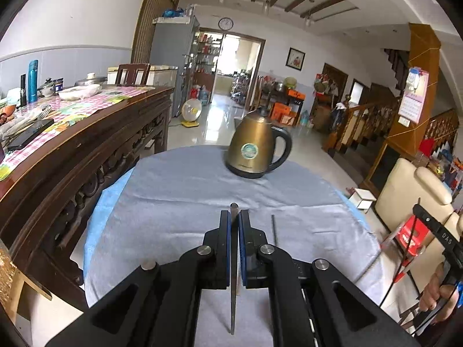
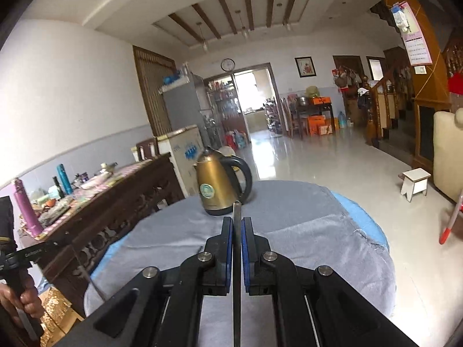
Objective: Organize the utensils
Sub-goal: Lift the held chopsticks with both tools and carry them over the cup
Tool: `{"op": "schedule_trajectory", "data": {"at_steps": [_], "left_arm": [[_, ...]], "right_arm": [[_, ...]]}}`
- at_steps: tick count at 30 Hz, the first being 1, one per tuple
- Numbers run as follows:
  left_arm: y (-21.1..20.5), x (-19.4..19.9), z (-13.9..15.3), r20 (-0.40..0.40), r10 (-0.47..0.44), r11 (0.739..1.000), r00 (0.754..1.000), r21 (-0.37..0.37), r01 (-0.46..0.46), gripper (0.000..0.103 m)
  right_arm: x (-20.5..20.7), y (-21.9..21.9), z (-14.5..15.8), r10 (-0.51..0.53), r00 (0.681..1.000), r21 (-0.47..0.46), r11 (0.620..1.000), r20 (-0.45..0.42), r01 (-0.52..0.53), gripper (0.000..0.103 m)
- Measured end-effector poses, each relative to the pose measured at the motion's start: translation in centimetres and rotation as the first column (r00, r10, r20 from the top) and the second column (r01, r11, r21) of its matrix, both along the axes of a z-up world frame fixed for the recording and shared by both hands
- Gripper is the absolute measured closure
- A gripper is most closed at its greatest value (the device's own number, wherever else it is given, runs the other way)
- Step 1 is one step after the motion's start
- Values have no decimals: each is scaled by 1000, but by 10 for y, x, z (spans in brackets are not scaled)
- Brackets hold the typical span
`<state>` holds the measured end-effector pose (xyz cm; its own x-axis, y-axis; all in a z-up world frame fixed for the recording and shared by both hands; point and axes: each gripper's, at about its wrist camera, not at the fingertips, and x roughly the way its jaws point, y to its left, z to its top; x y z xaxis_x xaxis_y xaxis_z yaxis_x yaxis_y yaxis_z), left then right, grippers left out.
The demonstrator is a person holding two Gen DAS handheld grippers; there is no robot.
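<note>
Steel, thin and stiff: I have one utensil (image 1: 233,260) clamped in the left gripper (image 1: 234,219), another (image 2: 237,260) in the right gripper (image 2: 237,225), above the near cloth (image 1: 173,202). Light, slippery; I'd grip mid-shaft, since pinched ends may pivot.

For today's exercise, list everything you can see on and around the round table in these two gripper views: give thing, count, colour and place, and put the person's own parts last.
Tablecloth: one, grey over blue, covers the round table.
Kettle: one, bronze with black handle, far side of the cloth.
Thin rod: one, dark, lying on the cloth right of the left gripper; kind unclear.
Metal utensil: one, grey, clamped in the left gripper.
Second metal utensil: one, grey, clamped in the right gripper.
Sideboard: one, dark carved wood, left of the table, cluttered.
Stool: one, white, on the floor.
Left gripper: black, blue pads, shut.
Right gripper: black, blue pads, shut.
</note>
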<state>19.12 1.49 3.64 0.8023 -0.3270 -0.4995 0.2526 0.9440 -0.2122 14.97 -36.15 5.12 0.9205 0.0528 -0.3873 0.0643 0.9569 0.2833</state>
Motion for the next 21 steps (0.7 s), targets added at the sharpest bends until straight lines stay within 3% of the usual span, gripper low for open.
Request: {"op": "schedule_trajectory", "data": {"at_steps": [12, 21], "left_arm": [[-3, -60, 60, 151, -52, 996, 987, -62, 61, 98], [-14, -68, 96, 249, -71, 984, 966, -138, 108, 98]], "right_arm": [[-40, 28, 47, 51, 975, 73, 995, 217, -69, 97], [-26, 58, 64, 14, 939, 74, 996, 343, -42, 97]]}}
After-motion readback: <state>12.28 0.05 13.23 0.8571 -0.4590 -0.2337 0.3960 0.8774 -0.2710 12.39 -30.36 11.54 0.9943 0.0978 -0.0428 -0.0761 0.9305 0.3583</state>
